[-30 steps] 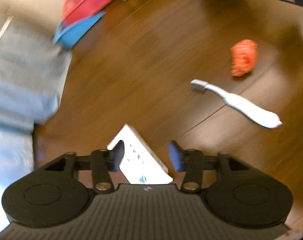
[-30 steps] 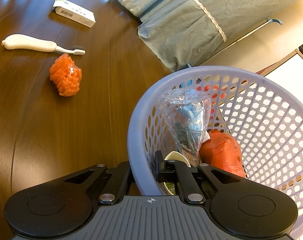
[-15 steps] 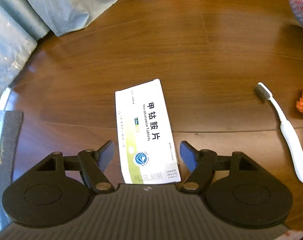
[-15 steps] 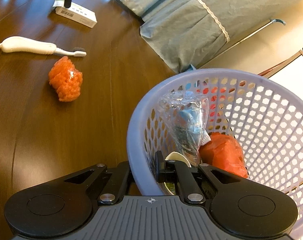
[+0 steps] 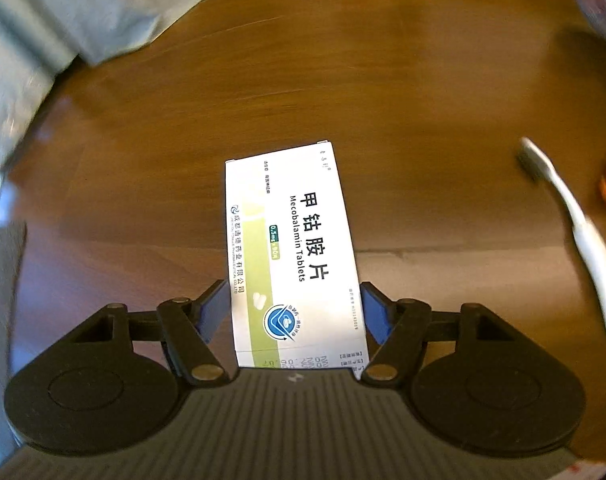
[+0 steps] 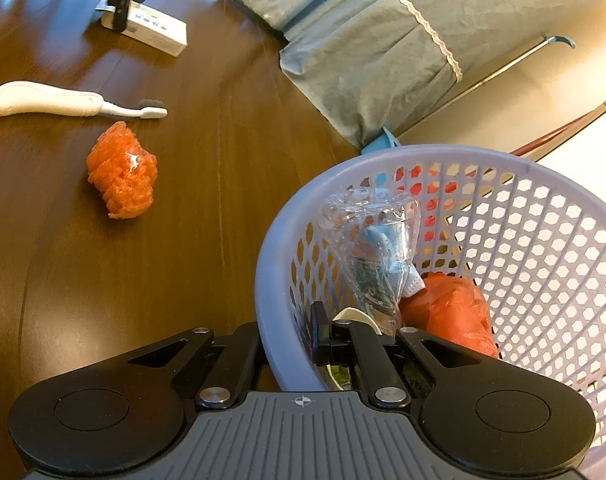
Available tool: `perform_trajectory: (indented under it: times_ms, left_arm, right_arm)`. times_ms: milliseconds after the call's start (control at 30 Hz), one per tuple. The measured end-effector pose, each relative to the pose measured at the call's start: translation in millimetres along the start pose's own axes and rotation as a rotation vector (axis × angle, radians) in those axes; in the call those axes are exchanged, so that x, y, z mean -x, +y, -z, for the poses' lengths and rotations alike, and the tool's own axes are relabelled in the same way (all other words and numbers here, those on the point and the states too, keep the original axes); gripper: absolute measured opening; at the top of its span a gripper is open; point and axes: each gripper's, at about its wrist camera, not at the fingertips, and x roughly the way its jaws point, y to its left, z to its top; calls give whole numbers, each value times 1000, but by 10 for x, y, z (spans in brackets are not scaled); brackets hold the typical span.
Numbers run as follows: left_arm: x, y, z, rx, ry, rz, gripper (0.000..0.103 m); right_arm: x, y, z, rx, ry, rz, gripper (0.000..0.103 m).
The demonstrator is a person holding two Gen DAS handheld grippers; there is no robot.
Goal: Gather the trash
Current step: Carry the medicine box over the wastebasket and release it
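While the left gripper (image 5: 295, 312) is set low over the table (image 5: 423, 120), its two blue pads (image 5: 373, 316) are seen on either side of the white tablet box (image 5: 291, 248). The pads are close to the long sides of the box, but it cannot be told if they press on it yet. The near end of the box is between the pads and the far end points away. The box lies flat on the brown wood.

The box is likely light, since it is thin card. It is stiff along its edges but can be crushed if it is squeezed hard. The long sides are judged the best place to be held, near the middle of the box, so that it does not tip. A soft squeeze should be enough. The card is smooth, so it may slip if it is held too loosely.

Further out, a white toothbrush (image 5: 583, 232) is seen to the right, well apart from the box. An orange net ball (image 6: 123, 172) lies just past it.

The right gripper (image 6: 287, 344) is closed on the rim of the purple basket (image 6: 543, 240), with one finger outside the wall and one inside. A clear plastic bottle (image 6: 375, 248) and an orange bag (image 6: 451, 316) are already in the basket. The basket is well apart from the box.
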Motion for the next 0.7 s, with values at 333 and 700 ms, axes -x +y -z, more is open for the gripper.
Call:
perform_trajectory:
  times_ms: [333,700]
  left_arm:
    - [573,-792,228,-555,-126,-22,65]
    - [1284,-1183,-255,-825,-313,-111,65]
  right_arm:
    - [2,4,-20,-3,-2,-2,3]
    - [-5,14,-32,-16,-3,3,3]
